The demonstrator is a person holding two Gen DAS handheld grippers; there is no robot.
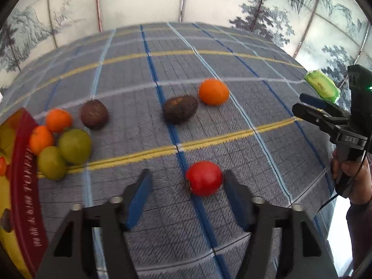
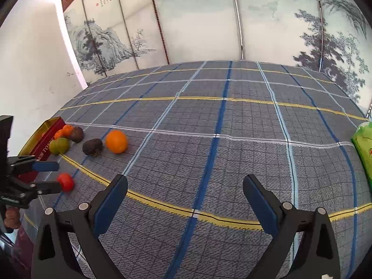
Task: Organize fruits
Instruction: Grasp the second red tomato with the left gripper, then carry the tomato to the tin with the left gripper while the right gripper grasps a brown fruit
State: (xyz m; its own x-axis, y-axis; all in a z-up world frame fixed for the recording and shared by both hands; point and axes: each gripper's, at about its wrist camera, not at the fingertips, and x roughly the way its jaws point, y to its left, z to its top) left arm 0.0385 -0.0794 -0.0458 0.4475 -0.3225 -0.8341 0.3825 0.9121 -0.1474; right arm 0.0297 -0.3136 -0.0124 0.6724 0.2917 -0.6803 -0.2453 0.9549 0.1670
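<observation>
Tilting down, the left tool (image 1: 186,186) brackets the red fruit (image 1: 204,178) ungripped; the right tool (image 2: 186,197) gapes wide, empty.

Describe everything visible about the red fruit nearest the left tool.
The red fruit is round, smooth and glossy, tomato-like, with a small dark stem end at its lower left. It rests on the plaid tablecloth, over a blue stripe, apart from the other fruit. It lies between the left tool's open fingers, close against the right-hand pad; whether they touch is unclear.
</observation>
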